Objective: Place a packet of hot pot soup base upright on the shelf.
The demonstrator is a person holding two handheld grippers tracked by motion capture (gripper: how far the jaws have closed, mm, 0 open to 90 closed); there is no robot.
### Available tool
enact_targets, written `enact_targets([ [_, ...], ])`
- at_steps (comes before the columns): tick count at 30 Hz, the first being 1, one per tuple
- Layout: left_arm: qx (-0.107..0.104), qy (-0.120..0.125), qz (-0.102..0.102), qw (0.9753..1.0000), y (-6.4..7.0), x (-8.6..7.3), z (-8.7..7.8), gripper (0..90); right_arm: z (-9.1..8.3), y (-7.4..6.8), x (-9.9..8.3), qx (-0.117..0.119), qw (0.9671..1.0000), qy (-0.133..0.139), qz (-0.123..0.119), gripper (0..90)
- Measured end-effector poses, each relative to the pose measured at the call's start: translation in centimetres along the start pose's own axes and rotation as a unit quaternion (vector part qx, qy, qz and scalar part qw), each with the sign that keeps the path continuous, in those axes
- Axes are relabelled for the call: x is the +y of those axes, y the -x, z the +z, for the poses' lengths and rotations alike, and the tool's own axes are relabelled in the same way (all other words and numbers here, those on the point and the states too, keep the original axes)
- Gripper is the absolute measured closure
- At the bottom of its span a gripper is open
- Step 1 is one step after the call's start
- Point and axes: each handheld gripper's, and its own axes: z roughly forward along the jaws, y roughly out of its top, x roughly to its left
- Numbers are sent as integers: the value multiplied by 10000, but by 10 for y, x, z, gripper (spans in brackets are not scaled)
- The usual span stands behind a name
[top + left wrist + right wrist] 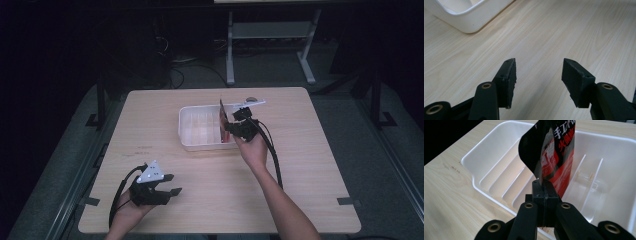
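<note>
The right gripper (543, 185) is pinching just one edge of the red-and-black snack packet (554, 152) above the white ribbed bin (486, 157), so it might swing and snag a rib, while the left gripper (537, 72) hovers open over the near-left table (574, 30).

— Is there any writing to read here?

— Only on the black and red foil packet (554, 152) pinched in the closed black jaws of the right gripper (543, 185). In the right gripper view, white Chinese characters run across its black top; "手工" is legible before the line is cut off by the edge of the frame.

— Anything under that?

— A row of larger yellow characters on the red panel, starting with "火"; the rest is too blurred to make out. Some faint lettering lies lower on the red, unreadable.

— And in the high view?

— The packet (223, 122) is too small there to read.
</note>
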Motion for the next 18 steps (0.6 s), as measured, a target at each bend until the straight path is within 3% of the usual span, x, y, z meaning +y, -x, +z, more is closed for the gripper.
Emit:
enact_targets([
  [14,-10,-8,17,10000,1,0,0,448,9,1,-7,-12,9996,-236,-142,899],
  [18,-7,-3,0,10000,1,0,0,447,11,3,-10,39,9997,-226,-71,899],
])
